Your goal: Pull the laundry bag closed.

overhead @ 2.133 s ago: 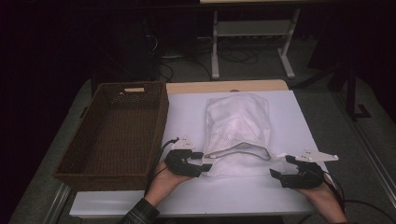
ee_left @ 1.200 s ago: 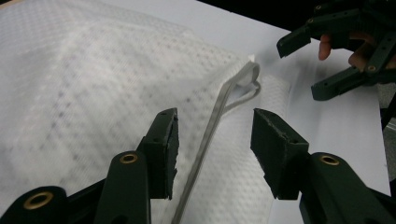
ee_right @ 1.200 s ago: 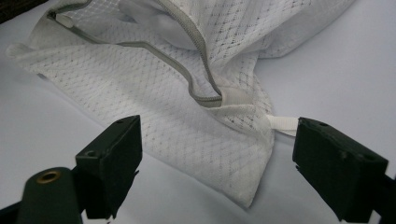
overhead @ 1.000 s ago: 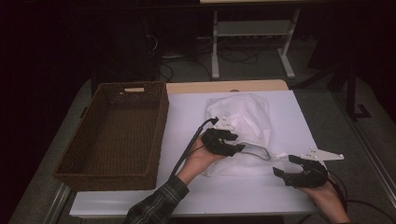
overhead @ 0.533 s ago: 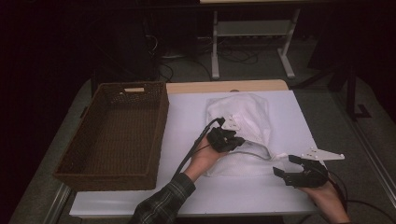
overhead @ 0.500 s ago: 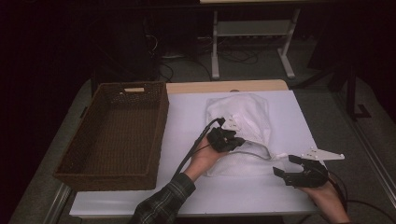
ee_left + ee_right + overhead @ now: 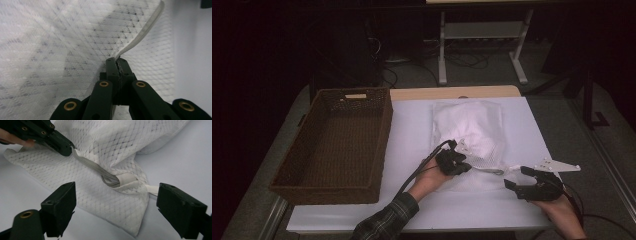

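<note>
High view: white tabletop [image 7: 412, 130], dark room.

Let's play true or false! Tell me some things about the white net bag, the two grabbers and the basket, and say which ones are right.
1. The left gripper is pinching the zipper edge of the white mesh bag. True.
2. The right gripper is clamped on the bag. False: its jaws stand wide open, with the bag's corner between them but not pressed.
3. The wicker basket has the bag inside it. False: the bag lies on the white table beside the basket.
4. The basket stands to the left of the bag in the high view. True.
</note>
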`<state>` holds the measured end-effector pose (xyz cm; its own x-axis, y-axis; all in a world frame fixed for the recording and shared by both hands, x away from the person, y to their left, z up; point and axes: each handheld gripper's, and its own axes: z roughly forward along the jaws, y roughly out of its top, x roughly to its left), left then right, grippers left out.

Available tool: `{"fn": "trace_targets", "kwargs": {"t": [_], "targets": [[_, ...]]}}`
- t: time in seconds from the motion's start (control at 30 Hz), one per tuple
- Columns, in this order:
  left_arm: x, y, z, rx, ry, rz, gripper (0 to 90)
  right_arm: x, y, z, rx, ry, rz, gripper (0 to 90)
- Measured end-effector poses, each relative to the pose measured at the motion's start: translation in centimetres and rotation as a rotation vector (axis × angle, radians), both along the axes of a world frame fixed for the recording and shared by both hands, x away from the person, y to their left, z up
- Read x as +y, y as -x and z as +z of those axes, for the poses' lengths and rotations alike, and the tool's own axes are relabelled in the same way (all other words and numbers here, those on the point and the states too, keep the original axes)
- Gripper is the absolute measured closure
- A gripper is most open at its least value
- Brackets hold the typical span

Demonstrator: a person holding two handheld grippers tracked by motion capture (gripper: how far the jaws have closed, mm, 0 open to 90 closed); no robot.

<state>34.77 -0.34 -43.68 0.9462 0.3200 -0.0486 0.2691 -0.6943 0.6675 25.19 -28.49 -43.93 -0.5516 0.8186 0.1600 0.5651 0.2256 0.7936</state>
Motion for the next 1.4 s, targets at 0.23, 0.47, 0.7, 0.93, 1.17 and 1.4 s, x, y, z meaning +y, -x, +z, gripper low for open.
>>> {"fn": "trace_targets", "kwargs": {"t": [0.23,0.47,0.7,0.93,1.17,1.4], "targets": [[0.1,-0.6,-0.8,0.073,0.036,0.005,76.3,0.0,0.0,0.0,-0.002,0.005,0.004,15.5],[0.9,0.2,-0.2,0.129,0.121,0.016,52.1,0.1,0.1,0.0,0.001,0.004,0.008,15.5],[4.0,1.7,1.7,0.074,0.161,0.063,46.1,0.3,0.1,-0.1,0.005,0.008,0.018,15.5],[7.8,3.2,1.9,0.05,0.183,0.139,45.7,0.3,-0.1,-0.2,0.007,0.011,0.023,15.5],[10.6,4.8,1.0,0.048,0.186,0.216,45.5,0.5,-0.1,-0.3,0.01,0.016,0.032,15.5],[11.9,4.8,0.4,0.033,0.17,0.304,47.4,0.4,-0.1,-0.3,0.012,0.018,0.033,15.6]]}}
